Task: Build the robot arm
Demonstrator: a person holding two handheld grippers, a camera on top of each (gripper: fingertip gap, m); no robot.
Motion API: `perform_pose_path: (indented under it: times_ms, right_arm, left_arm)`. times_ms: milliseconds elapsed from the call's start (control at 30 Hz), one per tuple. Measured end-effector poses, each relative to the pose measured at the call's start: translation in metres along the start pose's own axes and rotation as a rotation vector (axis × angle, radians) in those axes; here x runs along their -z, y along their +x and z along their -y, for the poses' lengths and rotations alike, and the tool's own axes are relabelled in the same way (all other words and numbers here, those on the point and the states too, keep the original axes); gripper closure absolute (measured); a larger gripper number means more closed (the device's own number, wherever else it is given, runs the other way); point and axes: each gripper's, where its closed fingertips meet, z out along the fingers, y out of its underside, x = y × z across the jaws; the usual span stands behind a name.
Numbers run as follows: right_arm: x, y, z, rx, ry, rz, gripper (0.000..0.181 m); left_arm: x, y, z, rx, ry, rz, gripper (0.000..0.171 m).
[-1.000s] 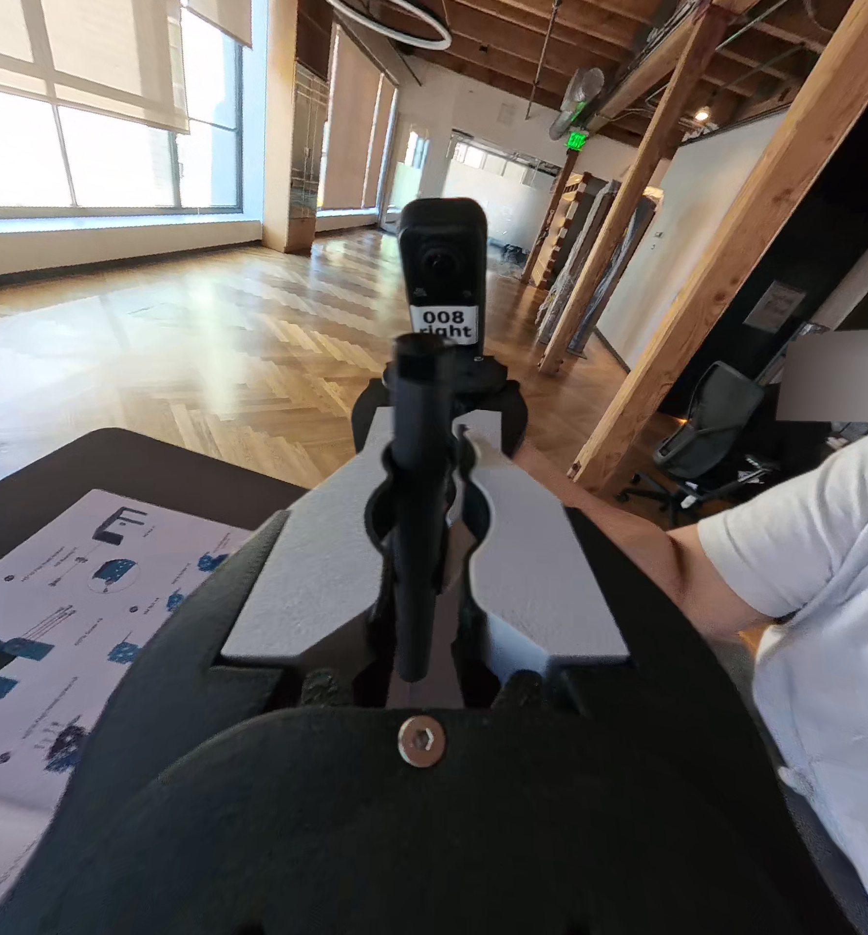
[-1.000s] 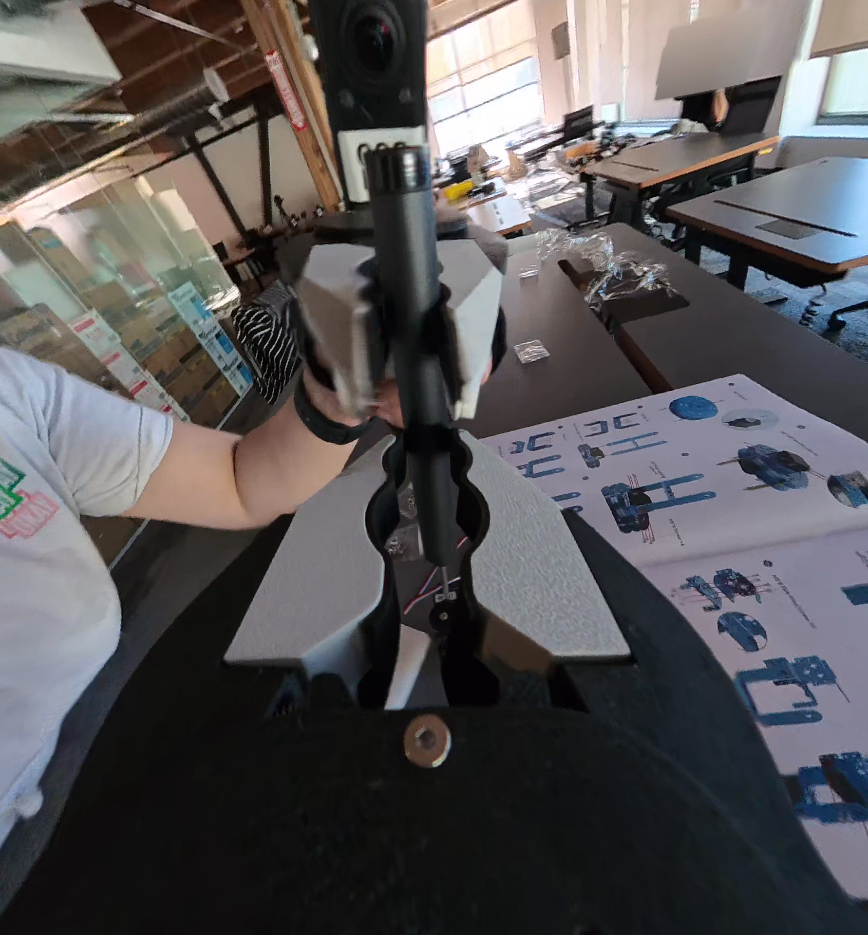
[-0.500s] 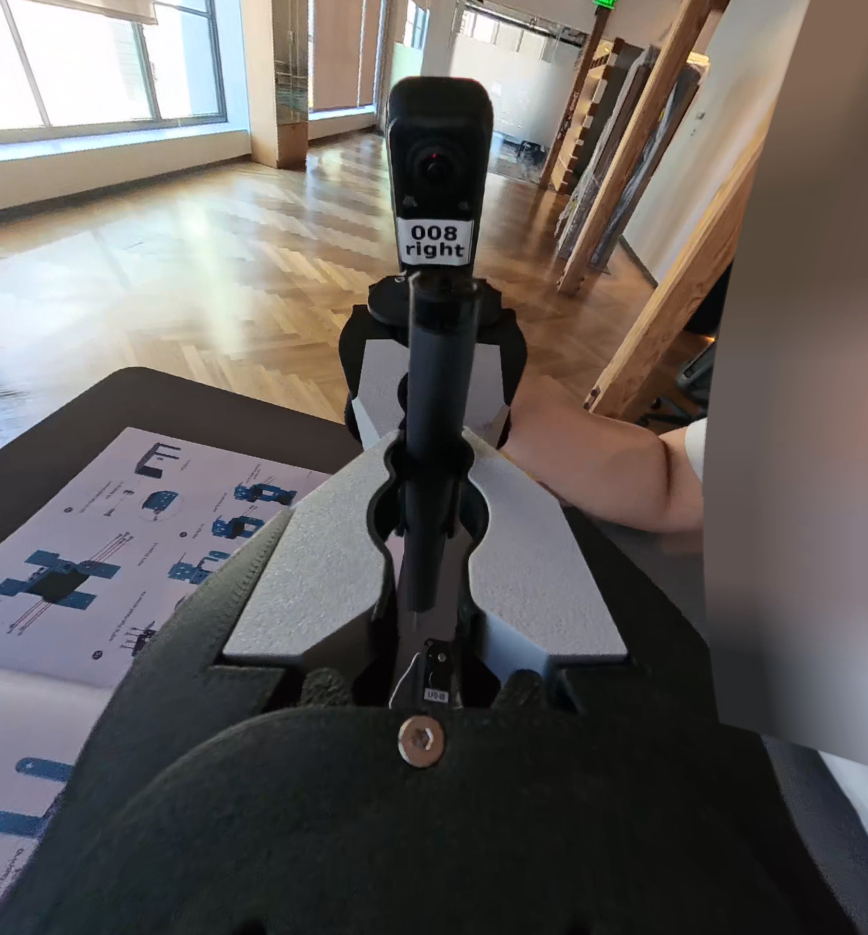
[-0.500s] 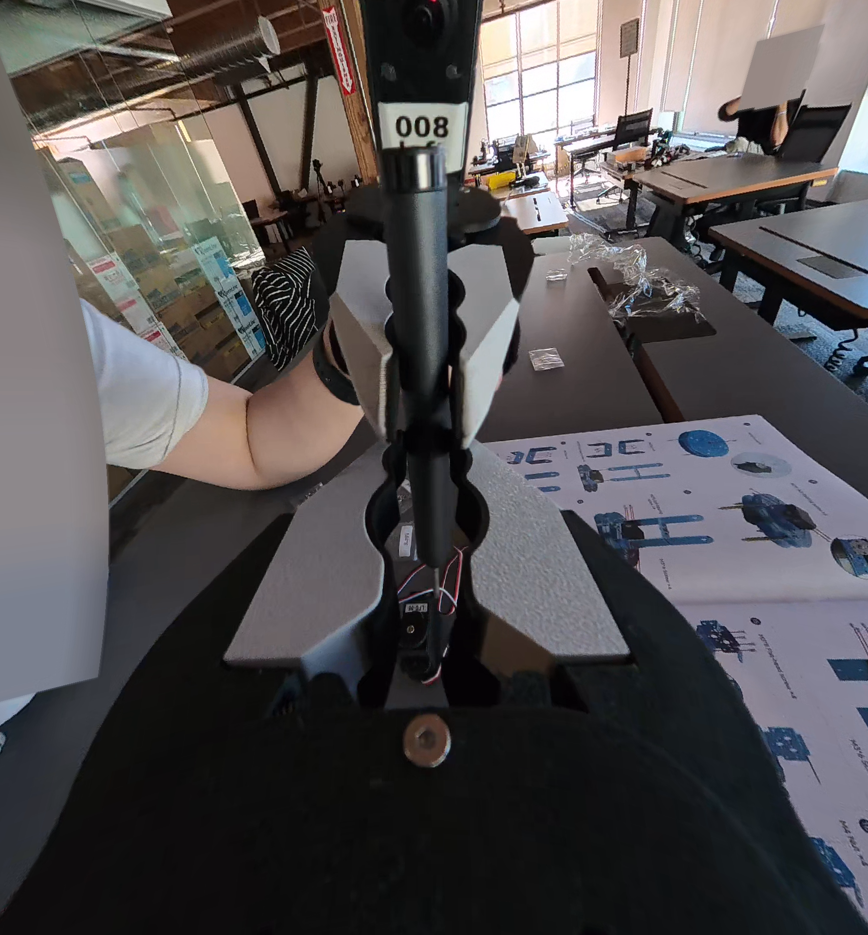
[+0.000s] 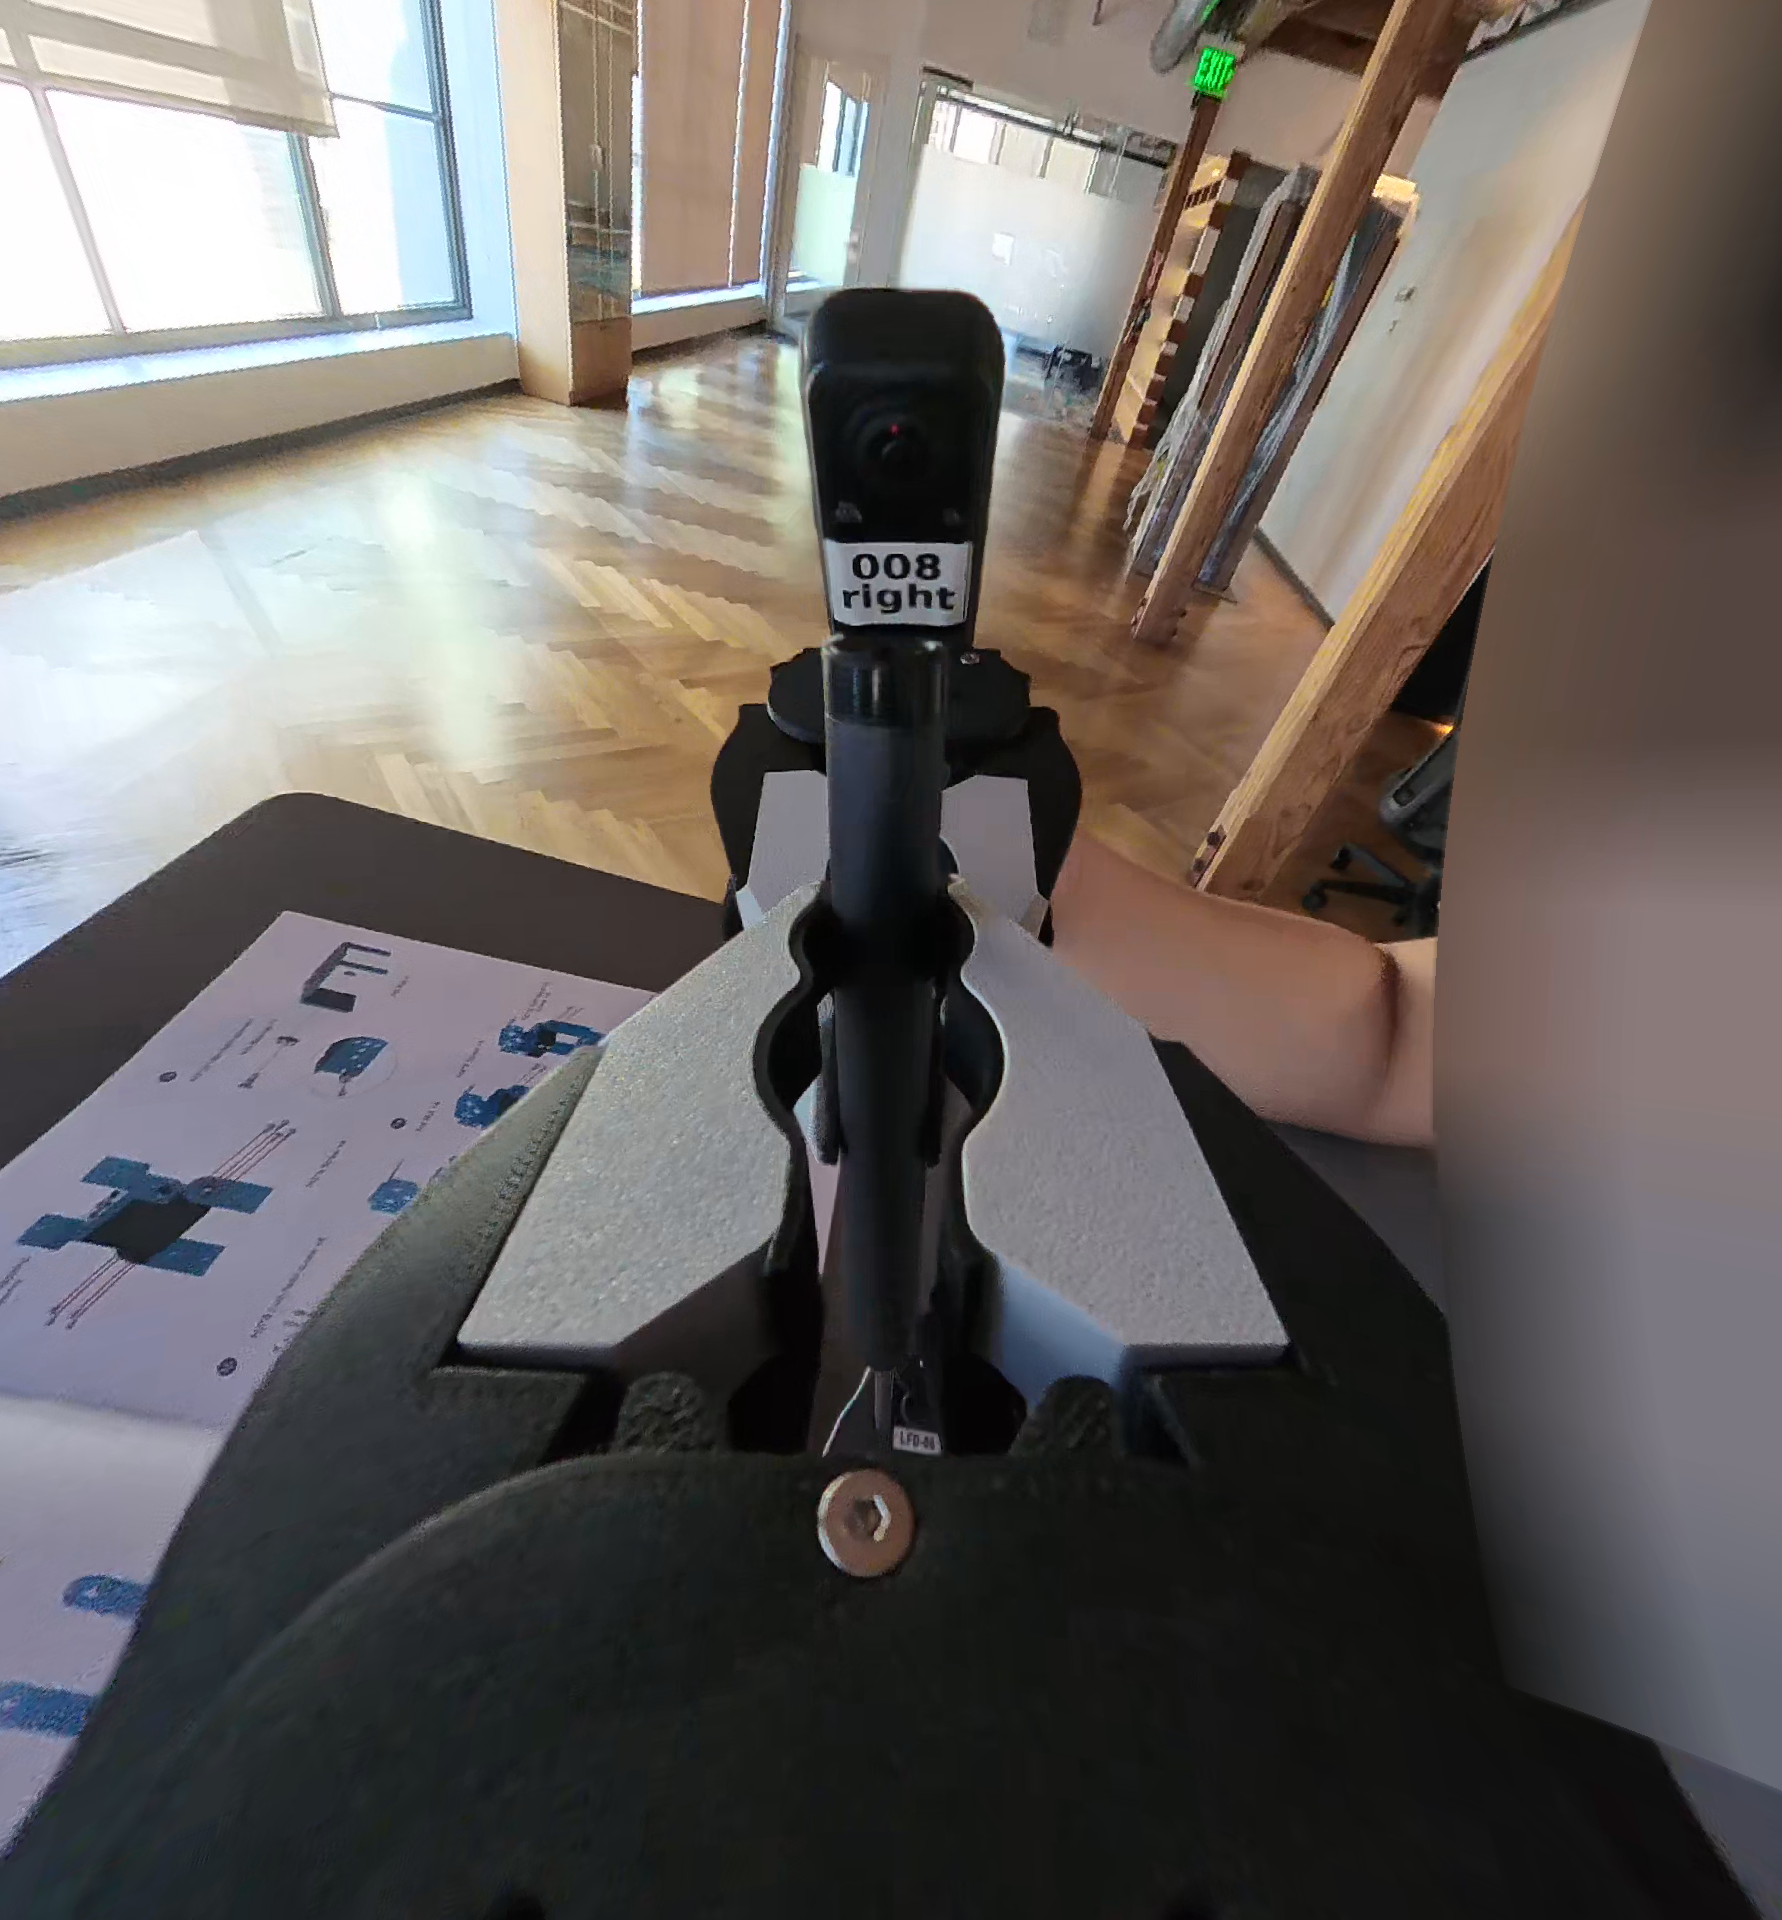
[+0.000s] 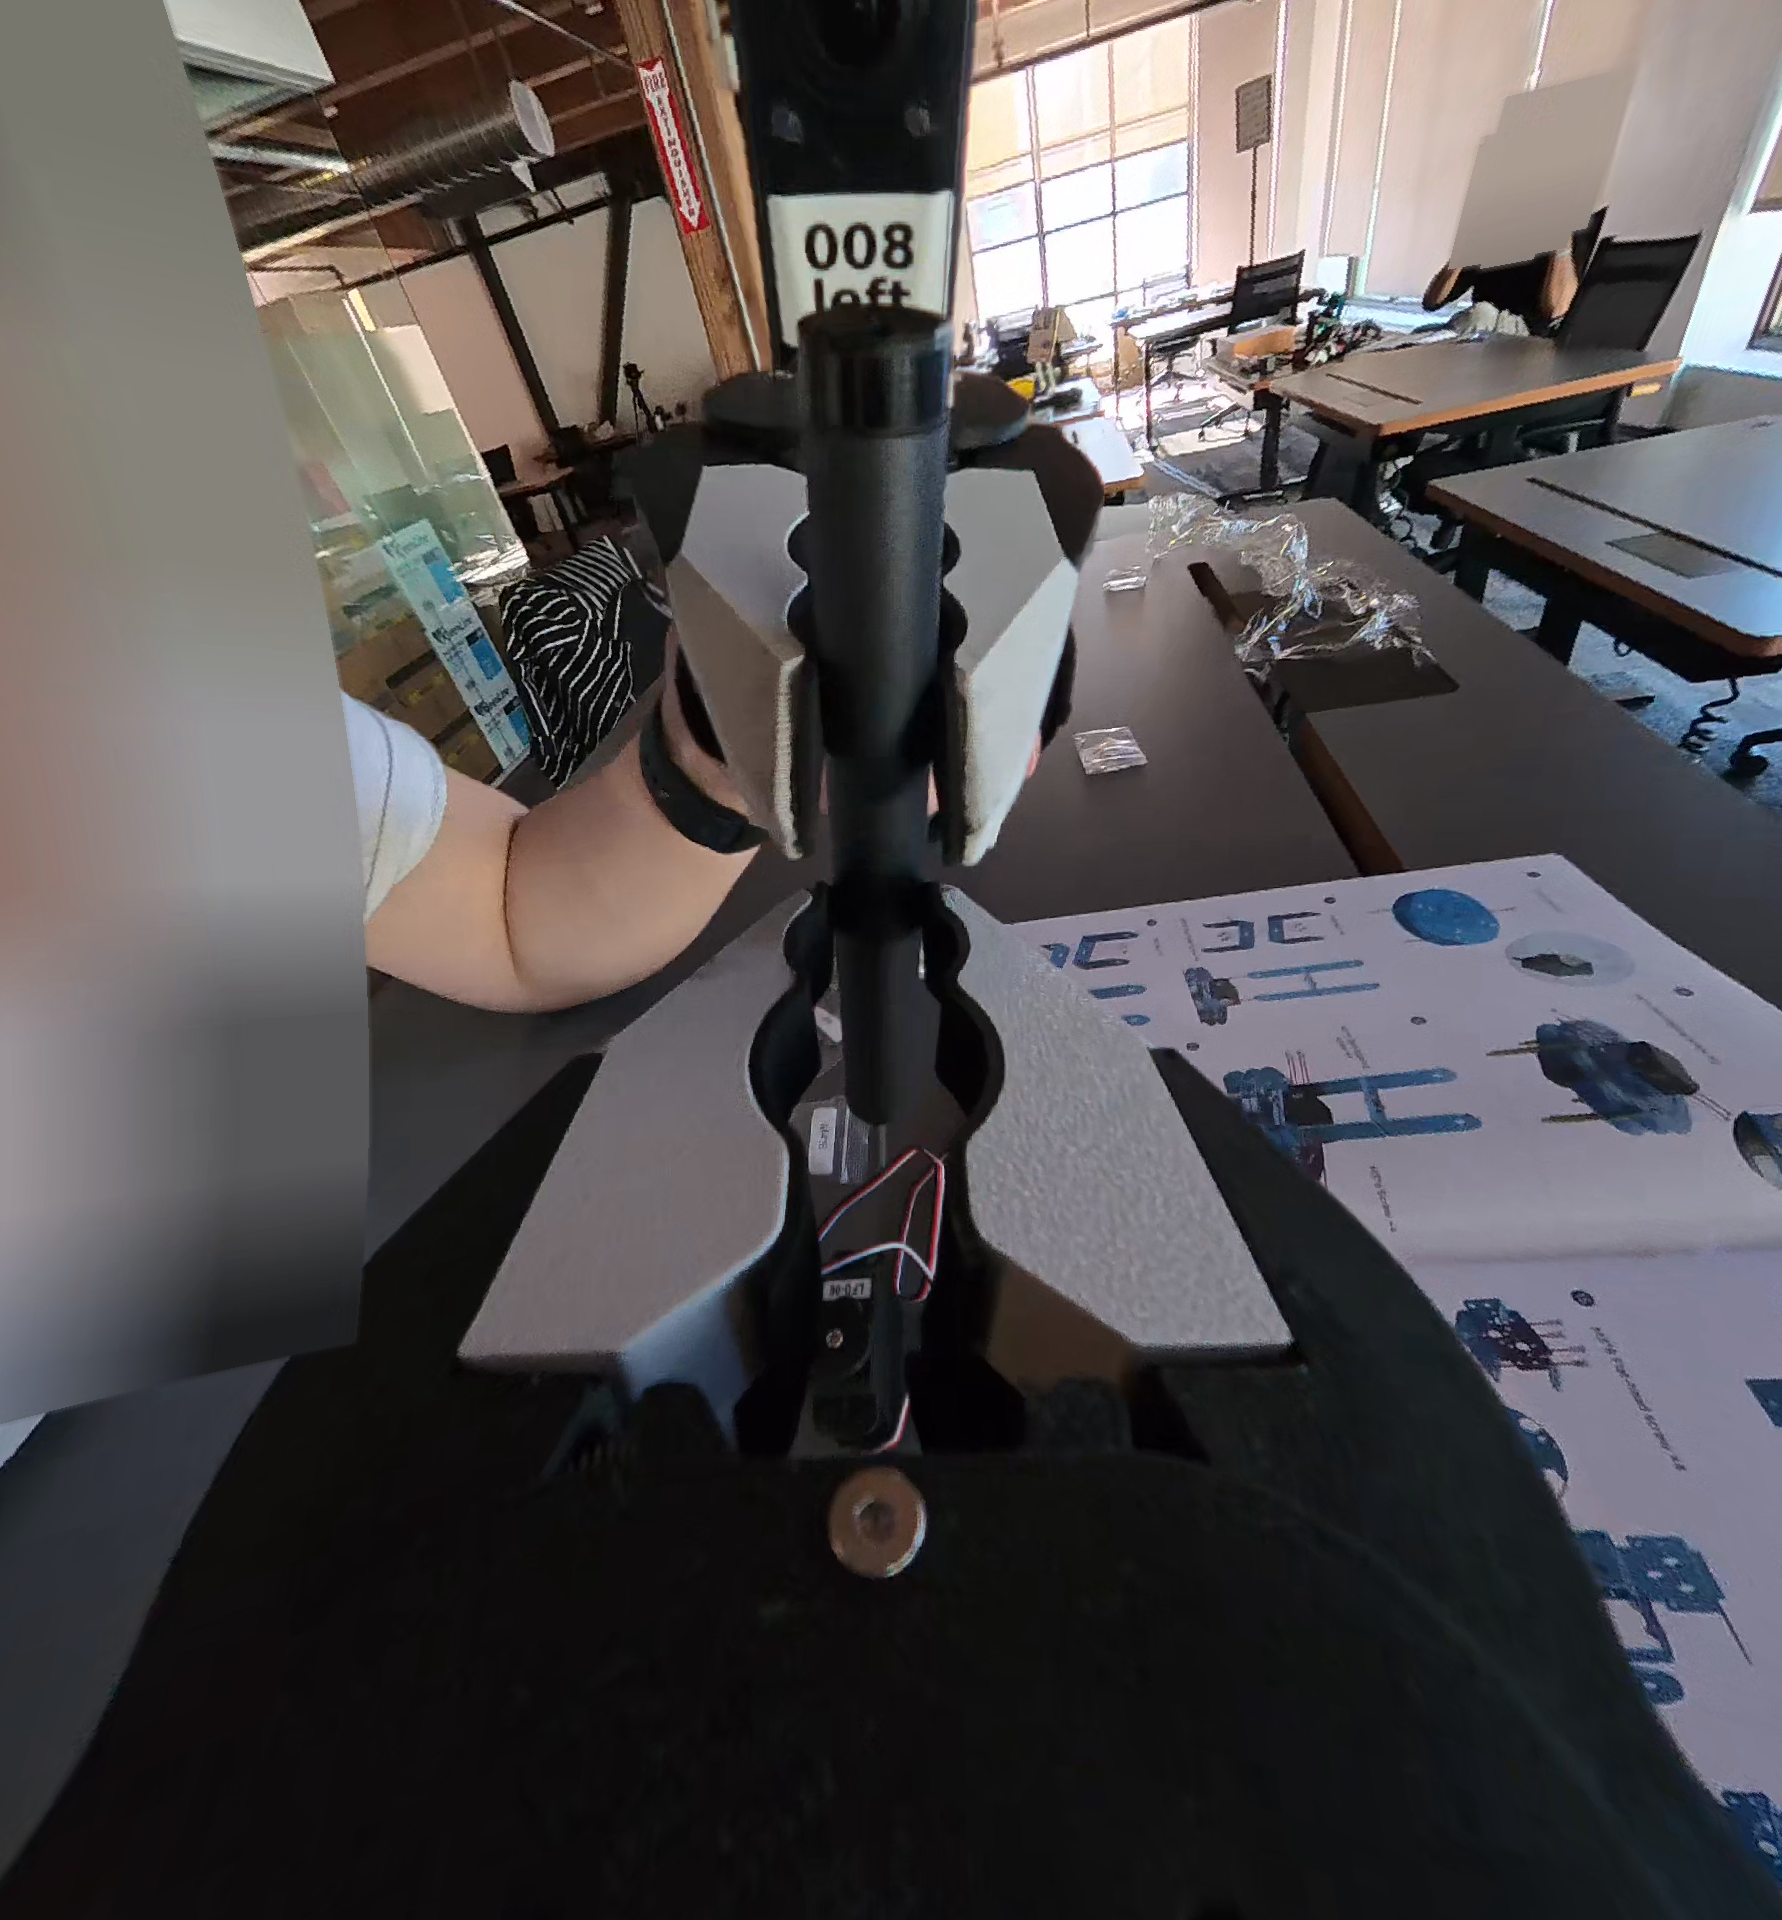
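My left gripper is shut on an upright black screwdriver, tip down. The right wrist view shows the left gripper clamped round the screwdriver's handle. My right gripper faces it, jaws close together around a small black servo motor with red, white and blue wires. The screwdriver's thin tip reaches down to the servo. The right gripper shows just behind the screwdriver in the left wrist view.
A printed instruction sheet lies on the dark table and also shows in the left wrist view. Crumpled clear plastic and a small bag lie farther back. A person's forearms are beside the grippers. The left gripper's tips are roughly 5 cm from the right gripper's. The small black servo motor lies around 15 cm away from my right fingertips.
Both grippers have tilted and drawn closer together. The servo has come into view under the screwdriver, whose tip now reaches it.
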Motion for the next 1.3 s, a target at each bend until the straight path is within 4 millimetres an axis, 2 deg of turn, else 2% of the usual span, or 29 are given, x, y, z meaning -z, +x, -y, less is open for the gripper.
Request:
perform_pose_path:
  times_ms: [267, 533, 667, 1067, 1300]
  right_arm:
    - [0.008, -0.004, 0.013, -0.029, 0.134, -0.057, 0.165]
    - [0.008, -0.009, 0.015, -0.02, 0.035, -0.052, 0.157]
    - [0.008, -0.007, 0.013, 0.0, -0.021, -0.052, 0.165]
    - [0.011, -0.006, -0.002, 0.017, -0.13, -0.09, 0.165]
    - [0.008, -0.008, -0.018, 0.025, -0.211, -0.083, 0.165]
  left_arm:
    - [0.002, 0.006, 0.015, 0.035, 0.128, -0.07, 0.156]
    - [0.002, 0.008, 0.018, 0.069, 0.163, -0.117, 0.156]
    - [-0.001, 0.01, 0.015, 0.057, 0.147, -0.113, 0.156]
    - [-0.01, 0.011, 0.011, 0.013, 0.108, -0.063, 0.156]
    - [-0.009, 0.014, -0.007, 0.026, -0.011, -0.111, 0.156]
